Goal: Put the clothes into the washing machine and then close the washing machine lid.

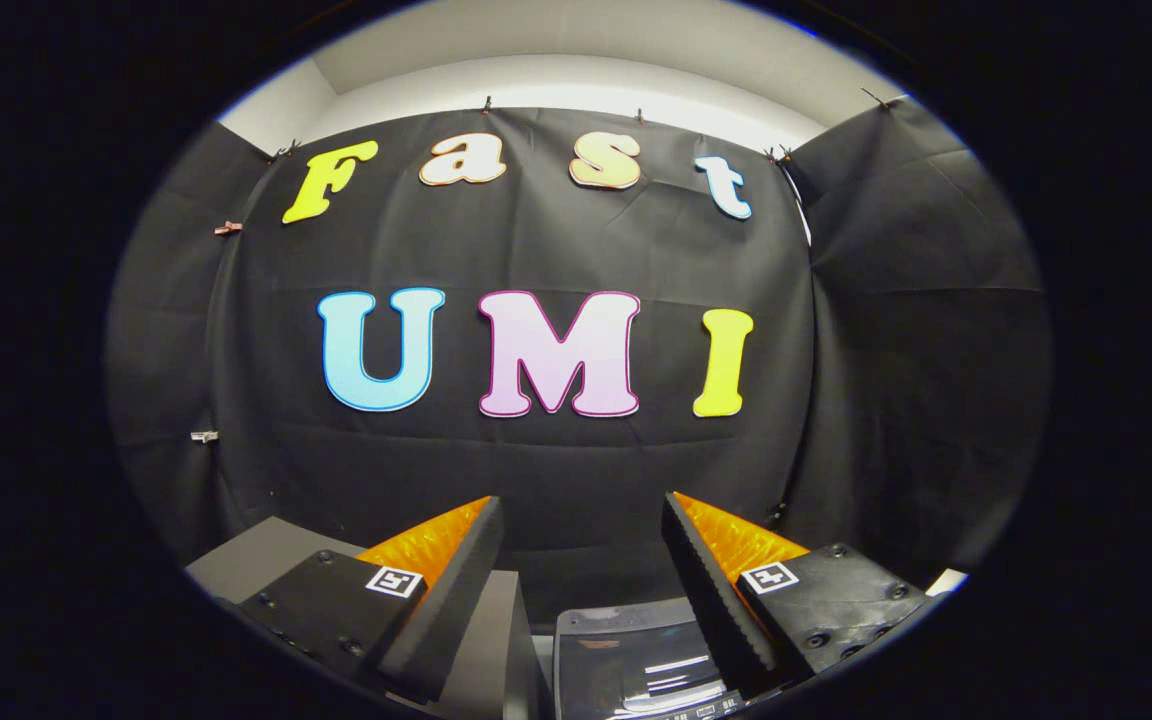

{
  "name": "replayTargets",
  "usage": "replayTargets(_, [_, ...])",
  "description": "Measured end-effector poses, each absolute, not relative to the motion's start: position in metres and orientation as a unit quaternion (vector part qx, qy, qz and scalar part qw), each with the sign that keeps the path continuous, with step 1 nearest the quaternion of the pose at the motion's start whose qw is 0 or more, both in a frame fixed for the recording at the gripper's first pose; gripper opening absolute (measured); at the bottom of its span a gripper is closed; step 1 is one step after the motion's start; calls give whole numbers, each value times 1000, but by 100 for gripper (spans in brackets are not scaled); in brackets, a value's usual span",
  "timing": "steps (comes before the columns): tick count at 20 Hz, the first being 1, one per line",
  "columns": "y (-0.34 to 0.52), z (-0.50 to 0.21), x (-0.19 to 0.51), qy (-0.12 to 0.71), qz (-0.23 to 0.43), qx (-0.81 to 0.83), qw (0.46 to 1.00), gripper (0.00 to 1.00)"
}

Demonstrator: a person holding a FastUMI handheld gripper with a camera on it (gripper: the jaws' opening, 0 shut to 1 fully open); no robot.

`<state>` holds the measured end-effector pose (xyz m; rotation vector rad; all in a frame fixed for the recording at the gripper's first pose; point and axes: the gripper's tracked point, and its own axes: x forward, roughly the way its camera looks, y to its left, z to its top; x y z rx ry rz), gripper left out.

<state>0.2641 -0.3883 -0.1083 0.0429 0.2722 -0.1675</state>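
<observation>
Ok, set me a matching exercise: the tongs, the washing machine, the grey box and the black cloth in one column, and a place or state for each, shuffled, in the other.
Things:
1. tongs
2. washing machine
3. grey box
4. black cloth

Place or state:
A. hangs as a wall beyond the fingers
B. open, with nothing held
C. partly hidden behind one finger
D. low between the two fingers, with a glossy top

Pairs: 1-B, 2-D, 3-C, 4-A
</observation>
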Motion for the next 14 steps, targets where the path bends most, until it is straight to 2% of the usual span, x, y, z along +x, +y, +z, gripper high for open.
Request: replayTargets(14, [-392,-109,263,134,-88,13,987,100])
